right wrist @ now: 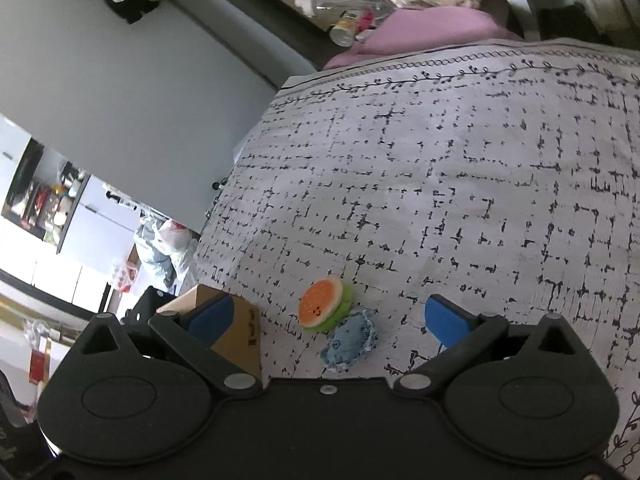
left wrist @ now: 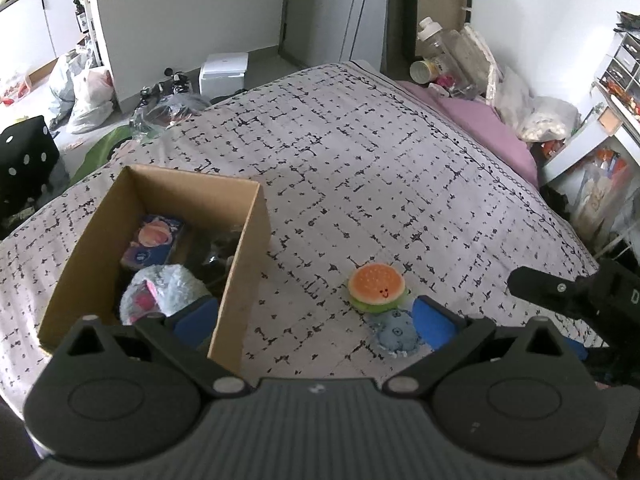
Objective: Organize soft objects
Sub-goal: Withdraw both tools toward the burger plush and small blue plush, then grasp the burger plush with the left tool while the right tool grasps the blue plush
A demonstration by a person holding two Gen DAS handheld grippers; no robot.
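Burger plush touching blue plush on bedspread | box left | I see left gripper wide, empty | right gripper wide, empty.

At lower centre you see a smooth plush burger beside a frayed denim-like blue toy; lower left, a matt cardboard box on the printed cloth bedcover.

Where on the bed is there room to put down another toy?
Most of the patterned bedspread is bare, from the cardboard box across to the purple pillow. It is crowded inside the box, around the fluffy blue plush, and where the burger toy touches the small blue toy.
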